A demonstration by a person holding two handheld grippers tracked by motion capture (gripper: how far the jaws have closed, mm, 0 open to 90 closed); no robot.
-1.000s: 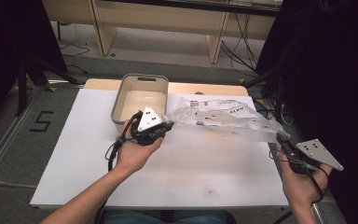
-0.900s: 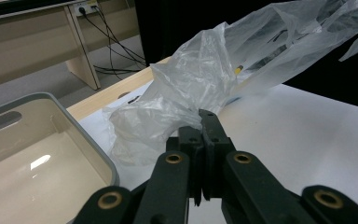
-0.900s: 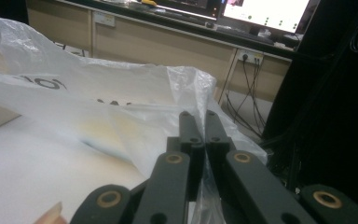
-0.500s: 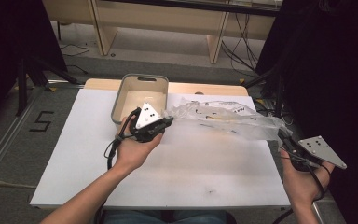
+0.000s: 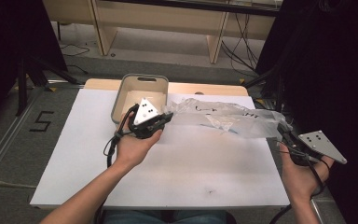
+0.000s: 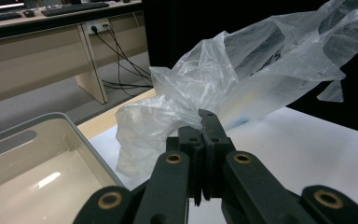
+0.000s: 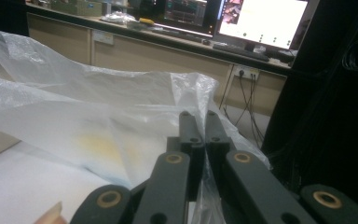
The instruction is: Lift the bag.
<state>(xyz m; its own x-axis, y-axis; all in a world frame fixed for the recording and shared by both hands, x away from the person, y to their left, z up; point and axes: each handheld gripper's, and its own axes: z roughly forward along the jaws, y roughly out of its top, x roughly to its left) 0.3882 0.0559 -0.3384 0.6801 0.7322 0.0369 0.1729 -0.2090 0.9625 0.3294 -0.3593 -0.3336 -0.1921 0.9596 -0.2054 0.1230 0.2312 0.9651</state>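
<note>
The clear plastic bag (image 5: 223, 119) now hangs stretched above the table (image 5: 191, 172), lifted a little higher than a moment ago. The left claw (image 5: 167, 116) pinches one end beside the grey bin (image 5: 121, 95); the right claw (image 5: 283, 133) pinches the other.

Place: you're working in an office-like lab.
Desks: beige desks (image 5: 168, 18) stand behind your white table (image 5: 177, 172).
Screens: lit monitors (image 7: 261, 21) and a keyboard (image 7: 240, 50) sit there.
Wiring: cables (image 6: 121, 65) hang from a socket.
Floor: grey carpet (image 5: 23, 140).
</note>
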